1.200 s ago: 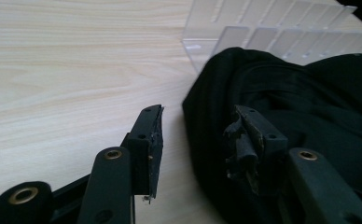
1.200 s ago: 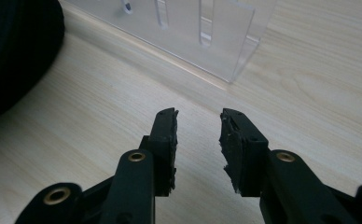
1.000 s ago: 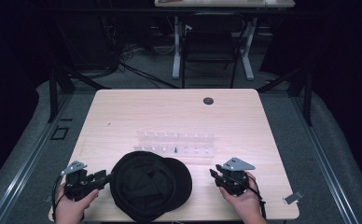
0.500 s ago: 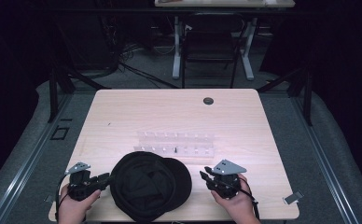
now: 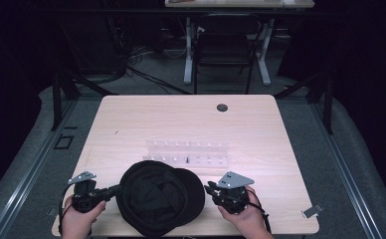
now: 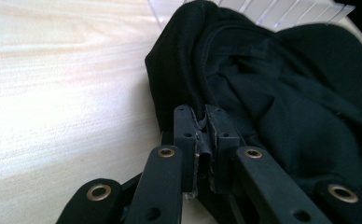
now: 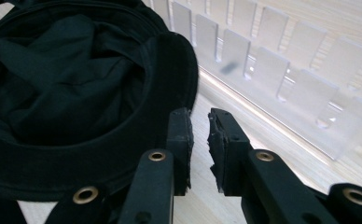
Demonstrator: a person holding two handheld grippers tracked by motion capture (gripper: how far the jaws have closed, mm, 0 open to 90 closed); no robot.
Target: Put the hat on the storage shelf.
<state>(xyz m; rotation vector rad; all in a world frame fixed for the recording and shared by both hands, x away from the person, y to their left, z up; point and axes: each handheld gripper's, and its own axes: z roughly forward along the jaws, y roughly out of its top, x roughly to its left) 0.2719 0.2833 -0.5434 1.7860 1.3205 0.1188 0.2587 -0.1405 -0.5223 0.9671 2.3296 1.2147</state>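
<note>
The left gripper (image 6: 202, 135) has just closed, pinching the black cap's (image 5: 156, 201) 9 o'clock rim. The right gripper (image 7: 200, 140), closing, stands nearly shut and empty at 3 o'clock. Lifting one-sided risks the thin fabric slipping free.

A clear rack (image 5: 187, 152) with rows of upright tabs lies near the middle of the wooden table (image 5: 146, 114). A round dark grommet (image 5: 222, 107) sits near the table's far edge. Beyond it stands a black chair (image 5: 224, 52) under another desk (image 5: 241, 4), with cables (image 5: 146, 74) trailing over the grey floor (image 5: 32, 149).
</note>
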